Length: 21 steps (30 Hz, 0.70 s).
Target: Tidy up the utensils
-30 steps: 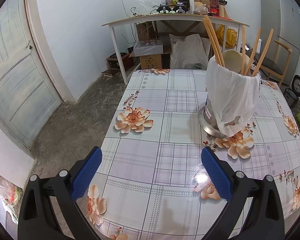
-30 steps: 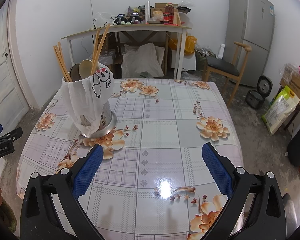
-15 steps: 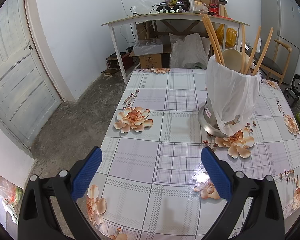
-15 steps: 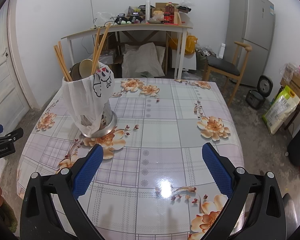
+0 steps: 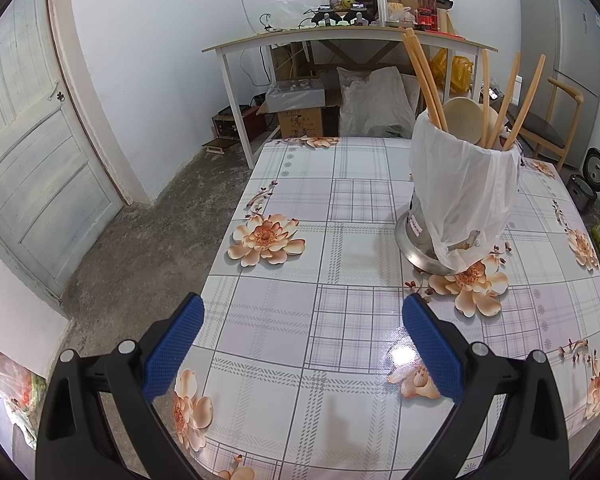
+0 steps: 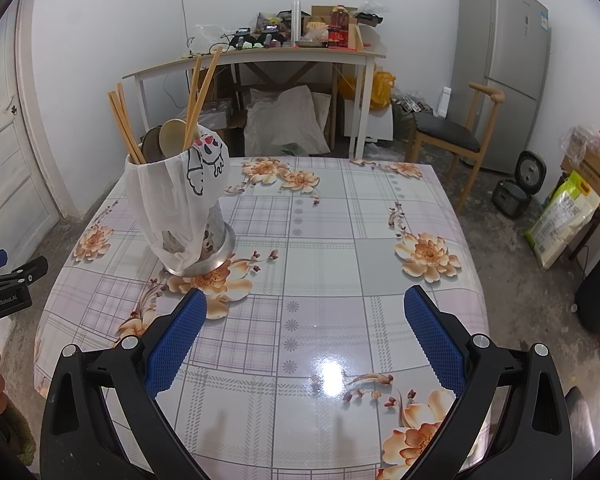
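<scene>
On the worktop (image 6: 340, 240), holder (image 5: 456, 200) stands ahead-right of left tool (image 5: 300, 332), ahead-left of right tool (image 6: 304, 328). Chopsticks (image 6: 198, 96) upright. Both tools spread, empty; neither clearly nearer.

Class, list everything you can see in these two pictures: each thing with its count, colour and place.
Utensil holder: one, metal, draped in a white bag, left part of the table.
Chopsticks: several, tan, upright in the holder.
Spoon: one, pale wood, in the holder.
Table: one, floral checked cover.
Desk: one, white-legged, cluttered, by the far wall.
Chair: one, wooden, right of the desk.
Fridge: one, grey, far right corner.
Door: one, pale, left wall.
Left tongs: blue pads, open, empty.
Right tongs: blue pads, open, empty.
</scene>
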Available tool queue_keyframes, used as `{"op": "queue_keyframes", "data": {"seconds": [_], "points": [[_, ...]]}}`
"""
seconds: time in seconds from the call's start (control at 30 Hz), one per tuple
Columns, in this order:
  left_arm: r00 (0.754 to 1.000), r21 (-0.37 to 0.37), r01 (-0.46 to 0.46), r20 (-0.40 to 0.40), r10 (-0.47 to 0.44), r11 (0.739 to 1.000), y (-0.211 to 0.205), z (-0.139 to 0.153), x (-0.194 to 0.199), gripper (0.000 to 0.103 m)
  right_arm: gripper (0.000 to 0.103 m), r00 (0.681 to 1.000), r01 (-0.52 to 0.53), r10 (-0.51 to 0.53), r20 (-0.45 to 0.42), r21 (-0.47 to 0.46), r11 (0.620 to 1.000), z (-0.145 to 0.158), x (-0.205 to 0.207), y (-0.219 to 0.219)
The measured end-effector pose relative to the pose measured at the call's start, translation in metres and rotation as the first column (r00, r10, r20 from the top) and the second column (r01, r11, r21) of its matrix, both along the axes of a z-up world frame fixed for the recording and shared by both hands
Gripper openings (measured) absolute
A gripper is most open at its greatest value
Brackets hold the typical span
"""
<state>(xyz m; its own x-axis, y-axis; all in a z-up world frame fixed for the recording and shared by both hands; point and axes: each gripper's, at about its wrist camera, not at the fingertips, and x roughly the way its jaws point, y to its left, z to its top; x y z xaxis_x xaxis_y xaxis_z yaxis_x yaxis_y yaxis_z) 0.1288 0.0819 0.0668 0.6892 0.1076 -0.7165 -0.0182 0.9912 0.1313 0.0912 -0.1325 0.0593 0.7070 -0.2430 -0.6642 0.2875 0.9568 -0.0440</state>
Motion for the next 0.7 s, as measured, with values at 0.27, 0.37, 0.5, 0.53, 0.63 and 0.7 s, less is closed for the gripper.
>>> {"op": "queue_keyframes", "data": {"seconds": [0.27, 0.37, 0.5, 0.53, 0.63, 0.7], "points": [[1.0, 0.002, 0.001, -0.001, -0.001, 1.0, -0.0007, -0.0016, -0.0001, 0.097, 0.095, 1.0, -0.001, 0.001, 0.0, 0.001, 1.0, -0.0015, 0.0, 0.0004], [1.0, 0.003, 0.001, 0.0, -0.001, 1.0, -0.001, -0.0014, 0.0001, 0.097, 0.095, 1.0, -0.003, 0.003, 0.001, 0.001, 1.0, -0.0015, 0.0008, 0.0005], [1.0, 0.005, 0.003, 0.0, -0.003, 1.0, -0.0012, -0.0017, -0.0002, 0.097, 0.095, 1.0, -0.002, 0.002, 0.001, 0.002, 1.0, -0.0013, 0.0015, 0.0013], [1.0, 0.005, 0.003, -0.001, -0.003, 1.0, -0.0009, -0.0018, -0.0001, 0.097, 0.095, 1.0, -0.002, 0.002, 0.001, 0.002, 1.0, -0.0012, 0.0017, 0.0013], [1.0, 0.005, 0.004, -0.001, -0.004, 1.0, -0.0016, -0.0021, 0.0007, 0.097, 0.095, 1.0, -0.002, 0.002, 0.001, 0.001, 1.0, -0.0009, 0.0021, 0.0017], [1.0, 0.006, 0.004, -0.002, -0.004, 1.0, -0.002, -0.0018, 0.0008, 0.097, 0.095, 1.0, -0.002, 0.002, 0.001, 0.001, 1.0, -0.001, 0.0026, 0.0024]]}}
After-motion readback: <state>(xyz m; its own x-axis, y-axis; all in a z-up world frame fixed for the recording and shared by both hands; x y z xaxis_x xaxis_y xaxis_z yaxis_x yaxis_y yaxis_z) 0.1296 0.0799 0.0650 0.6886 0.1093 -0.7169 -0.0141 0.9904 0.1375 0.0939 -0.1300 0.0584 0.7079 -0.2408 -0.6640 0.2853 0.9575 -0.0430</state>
